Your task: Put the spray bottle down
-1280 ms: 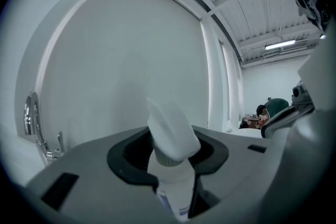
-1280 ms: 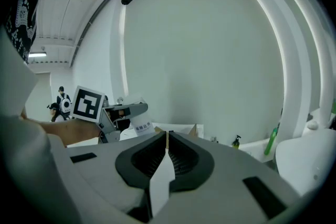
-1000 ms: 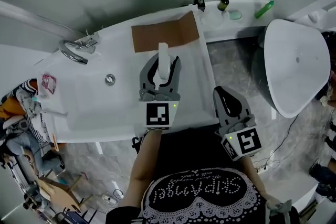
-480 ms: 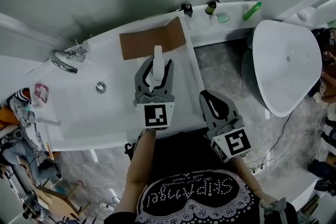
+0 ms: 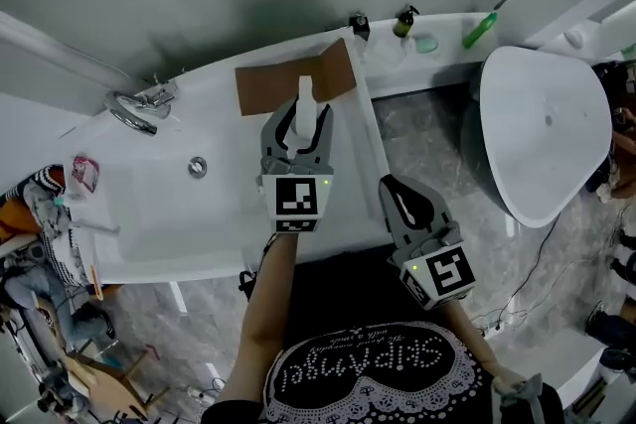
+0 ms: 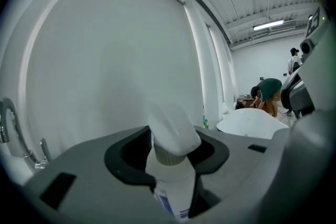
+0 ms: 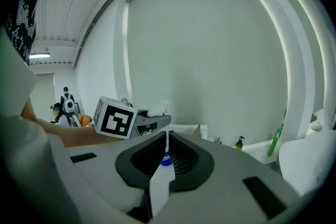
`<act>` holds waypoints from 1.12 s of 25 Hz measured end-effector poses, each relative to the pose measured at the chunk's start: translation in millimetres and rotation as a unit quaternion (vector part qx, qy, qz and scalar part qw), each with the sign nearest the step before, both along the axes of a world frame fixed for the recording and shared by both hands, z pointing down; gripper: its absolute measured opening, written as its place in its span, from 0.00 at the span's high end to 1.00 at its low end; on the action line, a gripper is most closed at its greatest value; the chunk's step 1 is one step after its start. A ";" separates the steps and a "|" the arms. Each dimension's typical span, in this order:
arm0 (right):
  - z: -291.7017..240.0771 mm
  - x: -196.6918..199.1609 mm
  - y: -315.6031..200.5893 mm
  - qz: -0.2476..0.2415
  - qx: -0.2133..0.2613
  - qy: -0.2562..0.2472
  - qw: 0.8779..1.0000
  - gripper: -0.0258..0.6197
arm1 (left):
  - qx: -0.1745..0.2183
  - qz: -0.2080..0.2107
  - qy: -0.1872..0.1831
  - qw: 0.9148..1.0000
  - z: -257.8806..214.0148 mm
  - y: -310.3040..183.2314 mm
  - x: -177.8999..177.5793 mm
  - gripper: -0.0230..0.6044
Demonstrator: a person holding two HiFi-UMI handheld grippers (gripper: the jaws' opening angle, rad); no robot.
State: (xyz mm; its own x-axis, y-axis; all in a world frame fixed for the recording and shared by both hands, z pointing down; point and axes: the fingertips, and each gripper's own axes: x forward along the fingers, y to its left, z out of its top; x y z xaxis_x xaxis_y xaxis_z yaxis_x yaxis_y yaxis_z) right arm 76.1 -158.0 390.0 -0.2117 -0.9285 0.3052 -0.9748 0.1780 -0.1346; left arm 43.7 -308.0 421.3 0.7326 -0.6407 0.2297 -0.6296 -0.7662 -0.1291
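Faucet (image 5: 134, 104) sits at upper left of the head view, with the white sink (image 5: 159, 204) below it. A brown cardboard piece (image 5: 288, 79) lies on the counter (image 5: 350, 149) at centre top.

Left gripper (image 5: 301, 129), frame centre: jaws stand fairly wide and are clamped on the body of the spray bottle (image 5: 305, 99). The left gripper view shows the same, the pads of the left gripper (image 6: 168, 157) pressing just under the white spray head of the bottle (image 6: 170, 131). The bottle is upright, over the counter strip right of the sink, just below the cardboard. Cannot tell whether its base touches the counter.

Right gripper (image 5: 399, 202), lower right of centre: jaws drawn together to a thin slit and carrying nothing, idle off the counter edge; its own view (image 7: 165, 155) agrees.

White tub (image 5: 547, 124) at far right.

Judgement: step in hand is placement, bottle carried but not released. The next move calls for lowering it straight down until the base seats flat on bare counter, then opening the jaws and backing off without tipping it.
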 end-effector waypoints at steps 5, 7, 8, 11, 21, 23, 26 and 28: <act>-3.9 -0.5 0.9 -0.002 0.008 0.001 1.000 0.92 | -0.007 0.008 -0.003 1.000 0.5 5.3 -1.8 0.68; -4.2 -0.4 1.5 -0.001 0.008 0.000 1.000 0.92 | -0.009 0.009 -0.007 1.000 0.6 8.7 -3.5 0.68; -4.3 -0.2 1.4 -0.001 0.009 -0.001 1.000 0.92 | -0.011 0.009 -0.005 1.000 0.0 9.9 -4.5 0.68; -4.3 0.2 1.6 0.000 0.009 -0.003 1.000 0.92 | -0.017 0.011 0.011 1.000 -6.8 12.9 -6.7 0.63; -9.2 -1.6 0.6 -0.010 0.011 -0.006 1.000 0.92 | -0.014 0.017 0.093 0.995 -71.0 31.8 -32.7 0.59; -10.7 -0.6 -2.2 -0.012 0.014 -0.007 1.000 0.92 | -0.010 0.018 0.134 0.991 -99.7 38.9 -42.0 0.59; -11.1 0.7 -1.8 -0.013 0.017 -0.009 1.000 0.92 | 0.022 0.027 0.161 0.986 -135.7 53.4 -64.2 0.59; -8.8 -1.4 0.0 -0.016 0.014 -0.012 1.000 0.92 | 0.055 0.023 0.165 0.985 -151.3 62.3 -86.0 0.59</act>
